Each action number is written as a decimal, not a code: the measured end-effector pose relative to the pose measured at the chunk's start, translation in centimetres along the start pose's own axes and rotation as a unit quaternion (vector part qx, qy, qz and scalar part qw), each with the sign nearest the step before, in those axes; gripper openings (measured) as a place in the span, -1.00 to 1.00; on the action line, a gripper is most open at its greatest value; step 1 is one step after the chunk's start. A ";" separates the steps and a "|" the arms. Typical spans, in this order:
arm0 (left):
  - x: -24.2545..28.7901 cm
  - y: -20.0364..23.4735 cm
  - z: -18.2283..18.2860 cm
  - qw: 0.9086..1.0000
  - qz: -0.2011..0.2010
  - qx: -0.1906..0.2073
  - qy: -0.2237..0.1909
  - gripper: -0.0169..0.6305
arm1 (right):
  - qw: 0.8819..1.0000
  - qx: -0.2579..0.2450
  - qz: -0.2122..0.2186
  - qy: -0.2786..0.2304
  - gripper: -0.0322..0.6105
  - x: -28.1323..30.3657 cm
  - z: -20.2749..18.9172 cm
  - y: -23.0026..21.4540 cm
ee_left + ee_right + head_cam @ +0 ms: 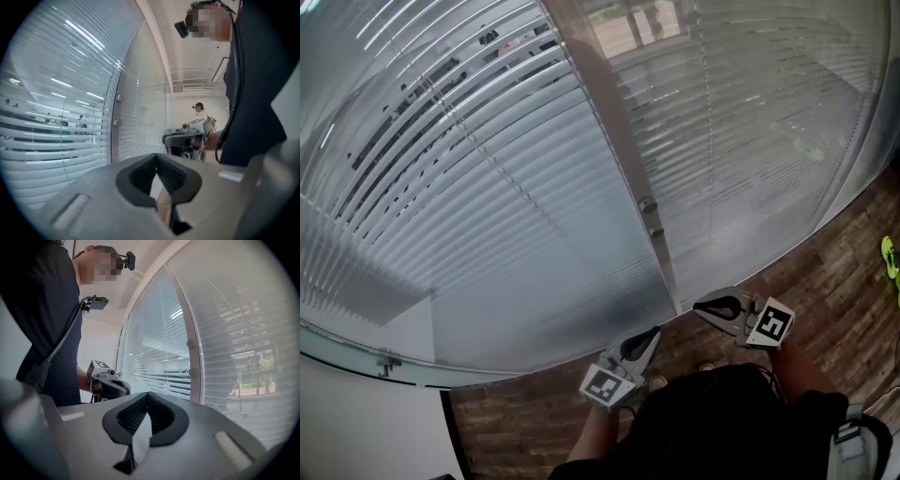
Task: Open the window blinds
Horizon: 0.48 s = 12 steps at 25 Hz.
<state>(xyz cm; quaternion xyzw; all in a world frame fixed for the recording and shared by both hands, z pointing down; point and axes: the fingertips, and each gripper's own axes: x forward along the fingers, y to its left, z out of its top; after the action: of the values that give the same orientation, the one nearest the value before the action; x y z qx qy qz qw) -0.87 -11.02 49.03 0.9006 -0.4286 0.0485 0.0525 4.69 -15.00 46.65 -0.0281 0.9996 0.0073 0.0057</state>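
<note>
**Fig.** Person facing the window blinds (516,216), both tools idle. Landmark: the upright frame post (614,131) btwn two panes.

- **Blinds:** slats run to both sides of the post. Those to its left are tilted partly open near the top, w/ a room showing through. Those to its right lie nearly flat shut.
- **Knobs:** two small round knobs (648,204) sit on the post, one just above the other.
- **Grippers:** L gripper (649,336) is below the post and slightly to its left; R gripper (703,307) is below and to its right. Both are well apart from the post, over the wood floor (834,272). Each claw has its jaws pressed together w/ nothing btwn them.
- **Handling (judgement):** slats look thin, light and easily creased, so not a place to pinch. The knobs look stiff and smooth, prob. the tilt controls, though the view is too small to be sure. Open the jaws first, take hold across a knob, squeeze firmly vs. slip, then twist.
</note>
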 end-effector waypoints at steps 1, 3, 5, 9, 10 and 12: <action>0.1 0.0 -0.1 1.000 0.001 0.000 0.000 -0.93 | 1.000 0.000 0.002 0.000 -0.88 -0.1 -0.1 0.0; 0.3 0.0 -0.3 1.000 0.003 -0.001 0.000 -0.93 | 1.000 0.000 0.005 0.000 -0.88 -0.1 -0.3 -0.1; 0.3 0.1 -0.4 1.000 0.004 -0.002 0.002 -0.93 | 1.000 0.001 0.008 0.000 -0.88 0.0 -0.3 -0.1; 0.2 0.4 -0.5 1.000 0.006 -0.001 0.005 -0.93 | 1.000 -0.003 0.015 0.000 -0.88 0.6 0.0 0.0; 0.3 0.3 -0.6 1.000 0.007 -0.001 0.007 -0.93 | 1.000 -0.003 0.016 -0.001 -0.88 0.5 -0.1 -0.1; 0.7 0.0 -0.7 1.000 0.007 -0.001 0.008 -0.93 | 1.000 0.000 0.018 0.002 -0.88 0.1 -0.3 -0.1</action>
<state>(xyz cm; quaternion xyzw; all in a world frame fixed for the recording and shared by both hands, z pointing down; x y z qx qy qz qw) -0.46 -11.48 49.84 0.8970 -0.4350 0.0554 0.0565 4.58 -15.12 47.00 -0.0099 0.9999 0.0072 0.0040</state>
